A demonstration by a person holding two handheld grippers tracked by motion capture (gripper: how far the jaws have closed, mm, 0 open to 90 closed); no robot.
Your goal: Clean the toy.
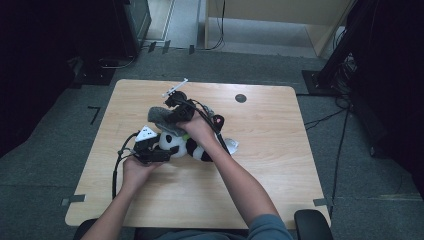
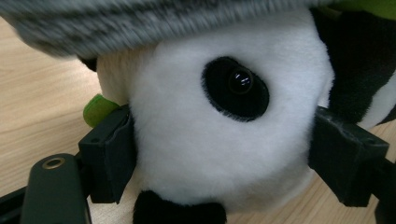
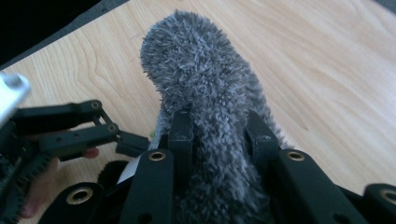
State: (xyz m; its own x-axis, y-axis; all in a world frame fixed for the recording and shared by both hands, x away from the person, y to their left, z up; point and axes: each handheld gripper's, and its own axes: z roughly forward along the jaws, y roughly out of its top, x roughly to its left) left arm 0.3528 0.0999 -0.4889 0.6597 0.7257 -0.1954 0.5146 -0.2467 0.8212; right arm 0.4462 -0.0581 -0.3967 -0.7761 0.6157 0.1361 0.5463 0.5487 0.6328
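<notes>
From the high view, the left claw [image 1: 159,150] sits at the near-left end of one panda plush [image 1: 186,146] lying on the desk [image 1: 270,150], and the right claw [image 1: 176,111] reaches over it from the far side, carrying one grey fuzzy cloth [image 1: 161,115] just above and beyond the toy's head. The arrangement reads as one hand steadying the toy so the other can bring the cloth onto it. Count here: one plush, one cloth, two claws, one dark round spot on the desk [image 1: 240,98] well off to the far right of both.

In the left gripper view, the left claw [image 2: 224,154] is spread wide with its pads pressed into both sides of the panda's white head [image 2: 201,154], pinching it; the hold looks meant to keep the head still and facing up. The grey cloth [image 2: 154,21] hangs just above the claw, over the top of the head. One black eye patch is visible.

In the right gripper view, the right claw [image 3: 219,133] is drawn nearly together, pinching the grey cloth [image 3: 201,79], which stands up beyond its tips. The left claw [image 3: 130,142] lies just to its left.
</notes>
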